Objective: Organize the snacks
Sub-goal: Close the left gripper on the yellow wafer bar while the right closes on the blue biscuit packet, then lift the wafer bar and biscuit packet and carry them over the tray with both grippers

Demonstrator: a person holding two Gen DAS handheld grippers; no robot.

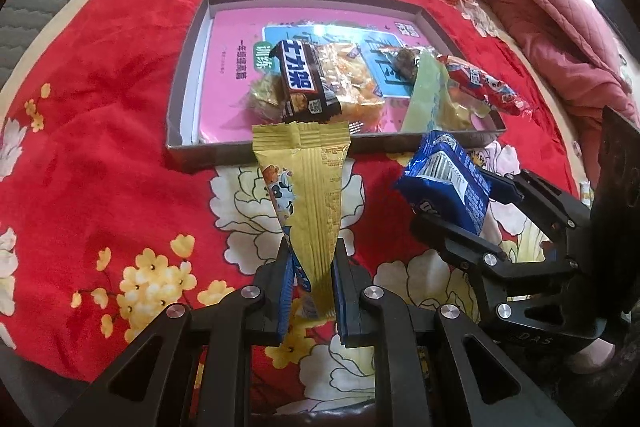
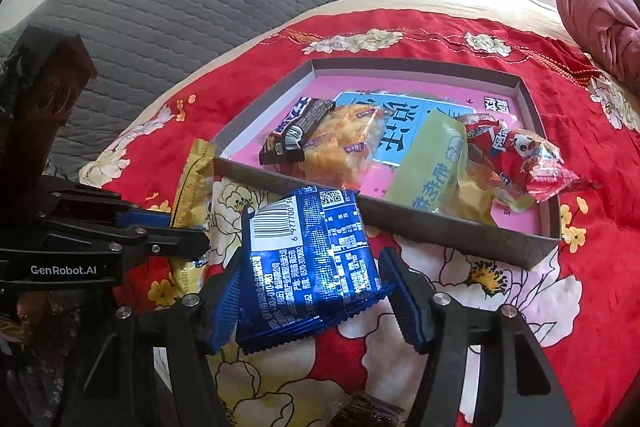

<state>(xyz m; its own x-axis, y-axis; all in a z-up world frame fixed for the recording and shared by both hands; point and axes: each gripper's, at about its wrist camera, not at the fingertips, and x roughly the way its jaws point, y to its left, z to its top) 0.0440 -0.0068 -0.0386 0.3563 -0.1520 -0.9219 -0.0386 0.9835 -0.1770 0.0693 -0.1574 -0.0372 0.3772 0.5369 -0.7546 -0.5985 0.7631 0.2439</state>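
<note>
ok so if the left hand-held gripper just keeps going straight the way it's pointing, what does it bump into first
Probably the near wall of the grey tray. The left hand-held gripper holds a yellow snack packet whose far end already reaches that wall. Height is hard to judge; if it clears, the brown chocolate bar comes next.

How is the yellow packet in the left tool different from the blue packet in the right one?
The yellow packet is long and narrow; the blue packet is short and squarish. The yellow one's far end reaches over the box rim, while the blue one sits short of the box, over the red cloth. The yellow one shows a cartoon, the blue a barcode. Both are sealed snacks, each gripped in a tool.
</note>
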